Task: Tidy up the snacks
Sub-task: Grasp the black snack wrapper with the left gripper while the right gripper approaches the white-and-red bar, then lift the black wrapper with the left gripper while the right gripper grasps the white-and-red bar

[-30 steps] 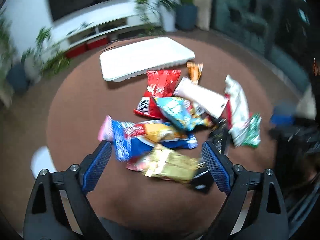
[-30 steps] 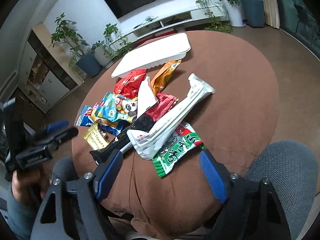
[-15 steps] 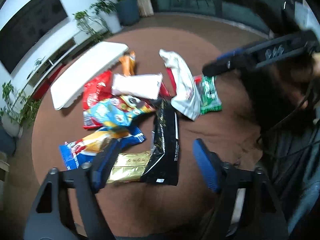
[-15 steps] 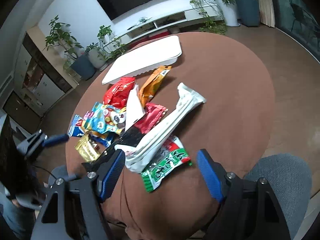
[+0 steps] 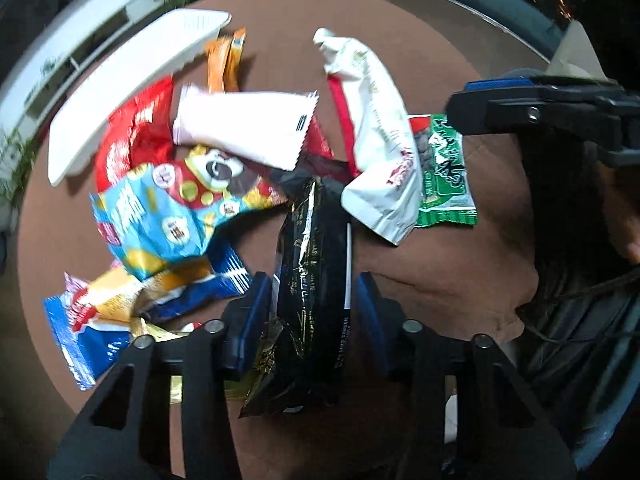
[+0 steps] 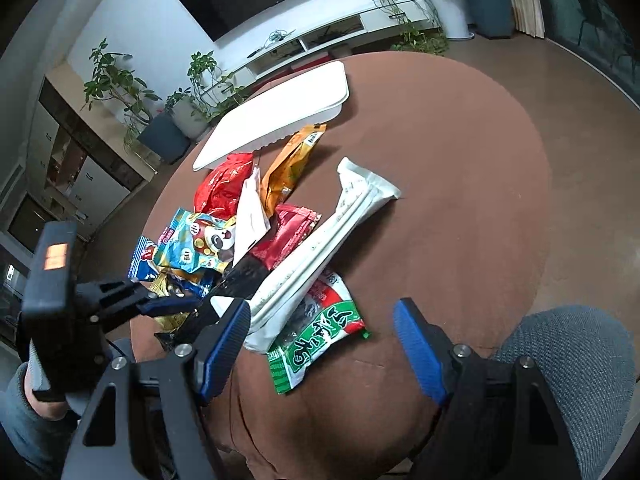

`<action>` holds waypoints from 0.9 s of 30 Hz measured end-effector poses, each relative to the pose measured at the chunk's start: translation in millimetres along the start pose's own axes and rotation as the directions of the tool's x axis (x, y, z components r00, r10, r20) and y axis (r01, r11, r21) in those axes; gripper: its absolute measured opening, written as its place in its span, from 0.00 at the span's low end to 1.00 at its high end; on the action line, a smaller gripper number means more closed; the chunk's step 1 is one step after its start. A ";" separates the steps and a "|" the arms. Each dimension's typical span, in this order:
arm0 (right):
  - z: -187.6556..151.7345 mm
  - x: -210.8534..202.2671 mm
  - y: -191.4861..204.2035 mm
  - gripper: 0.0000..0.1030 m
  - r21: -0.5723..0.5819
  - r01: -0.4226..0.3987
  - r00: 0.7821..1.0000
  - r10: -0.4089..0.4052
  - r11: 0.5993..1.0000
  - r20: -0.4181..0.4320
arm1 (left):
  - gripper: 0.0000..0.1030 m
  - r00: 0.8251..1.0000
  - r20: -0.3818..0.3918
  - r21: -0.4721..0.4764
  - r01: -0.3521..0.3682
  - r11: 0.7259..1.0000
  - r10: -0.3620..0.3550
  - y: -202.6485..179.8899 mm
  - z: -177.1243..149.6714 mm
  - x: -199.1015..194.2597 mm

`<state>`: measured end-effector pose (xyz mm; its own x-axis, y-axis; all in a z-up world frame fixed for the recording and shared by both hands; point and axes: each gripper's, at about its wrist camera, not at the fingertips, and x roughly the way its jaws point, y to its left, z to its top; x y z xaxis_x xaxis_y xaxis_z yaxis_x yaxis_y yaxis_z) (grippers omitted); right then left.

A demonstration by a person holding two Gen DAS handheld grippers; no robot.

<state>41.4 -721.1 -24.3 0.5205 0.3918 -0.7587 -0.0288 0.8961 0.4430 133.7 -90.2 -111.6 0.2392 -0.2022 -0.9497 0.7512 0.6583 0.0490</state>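
Round brown worktop point(image 6: 460, 168) with a white tray point(image 6: 280, 116) at its far edge and a snack pile mid-worktop. Left gripper point(image 5: 312, 304): jaws have just been closing around the black packet point(image 5: 312, 264) at the near edge, contact uncertain. Right gripper point(image 6: 320, 344): jaws released above the green packet point(image 6: 320, 340). Step: picking; next, likely a firm pinch, lift, carry trayward.

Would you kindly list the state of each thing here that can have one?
left gripper: jaws just closing around black packet, contact unclear
right gripper: open, holding nothing
black packet: sealed, lying between the left jaws
white tray: holds nothing
green packet: sealed, flat on table
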 end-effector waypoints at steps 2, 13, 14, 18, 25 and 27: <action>0.0 1.1 -1.7 0.75 0.008 -0.004 1.000 0.004 1.000 -0.002 | 0.40 1.000 -0.008 -0.005 0.008 1.000 -0.008 2.7 3.4 4.1; 2.2 1.4 -2.0 0.75 0.011 -0.017 1.000 0.017 1.000 0.005 | 0.26 0.996 0.006 -0.102 0.091 0.991 -0.090 21.8 12.0 14.4; 2.2 1.2 -1.8 0.75 0.012 -0.016 1.000 0.016 1.000 0.006 | 0.26 0.996 0.009 -0.106 0.094 0.990 -0.093 23.4 12.8 15.5; 3.1 -0.4 -2.5 0.75 0.010 -0.013 1.000 0.013 1.000 0.013 | 0.25 0.995 0.024 -0.120 0.097 0.988 -0.095 29.4 11.5 13.2; 11.9 6.5 0.4 0.72 0.023 -0.034 0.999 0.034 0.999 -0.003 | 0.22 0.990 0.102 -0.174 0.111 0.979 -0.094 40.3 0.8 -5.6; 16.8 10.3 1.1 0.71 0.028 -0.047 0.999 0.047 0.999 -0.012 | 0.22 0.988 0.119 -0.190 0.123 0.974 -0.102 45.5 1.1 -7.6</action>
<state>61.1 -719.5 -23.6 0.5086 0.4360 -0.7424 -0.0297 0.8707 0.4910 166.8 -59.5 -101.8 0.2329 -0.3531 -0.9061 0.6446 0.7537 -0.1281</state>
